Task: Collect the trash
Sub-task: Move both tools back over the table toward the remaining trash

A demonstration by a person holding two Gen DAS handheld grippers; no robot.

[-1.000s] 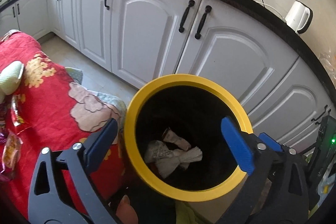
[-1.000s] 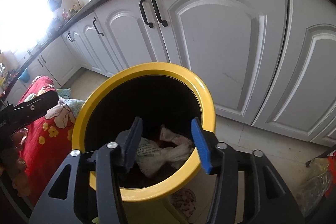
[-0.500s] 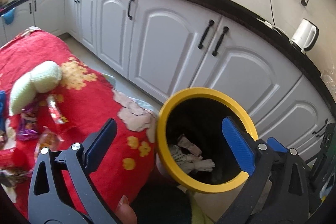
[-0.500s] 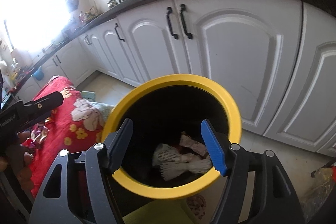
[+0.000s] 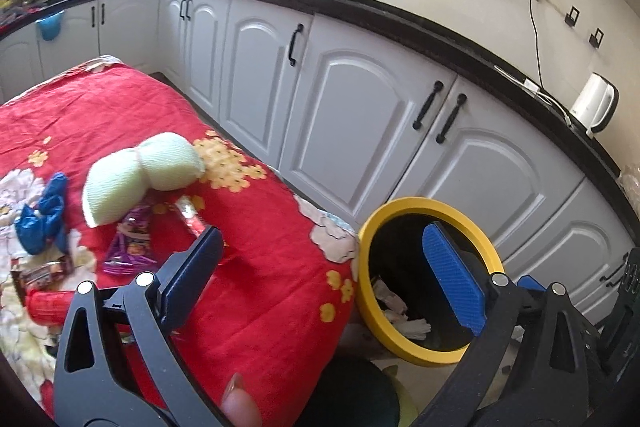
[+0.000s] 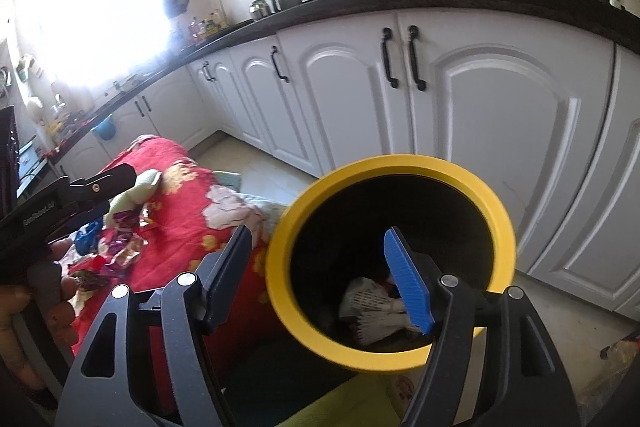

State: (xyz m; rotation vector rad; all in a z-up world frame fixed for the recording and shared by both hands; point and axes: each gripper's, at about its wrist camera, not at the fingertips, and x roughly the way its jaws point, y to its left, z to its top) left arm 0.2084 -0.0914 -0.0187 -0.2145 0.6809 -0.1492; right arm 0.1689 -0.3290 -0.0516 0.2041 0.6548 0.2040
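Observation:
A black bin with a yellow rim (image 5: 404, 205) (image 6: 340, 171) stands on the floor beside a table with a red floral cloth (image 5: 160, 115) (image 6: 176, 163). Crumpled white paper (image 6: 368, 311) (image 5: 414, 327) lies in the bin. On the cloth lie a purple wrapper (image 5: 130, 243), a blue plastic scrap (image 5: 40, 219), a red item (image 5: 46, 305) and other wrappers (image 6: 120, 239). My left gripper (image 5: 324, 263) is open and empty over the table's edge. My right gripper (image 6: 320, 263) is open and empty above the bin's left rim.
A pale green cloth bundle (image 5: 140, 175) lies on the table. White kitchen cabinets (image 5: 340, 107) under a black counter run behind the bin. A white kettle (image 5: 594, 105) stands on the counter. The left gripper's body (image 6: 68, 195) shows in the right wrist view.
Both grippers have pulled back and up from the bin. The left one has swung left toward the table, so the wrappers have come into view. Both stay open.

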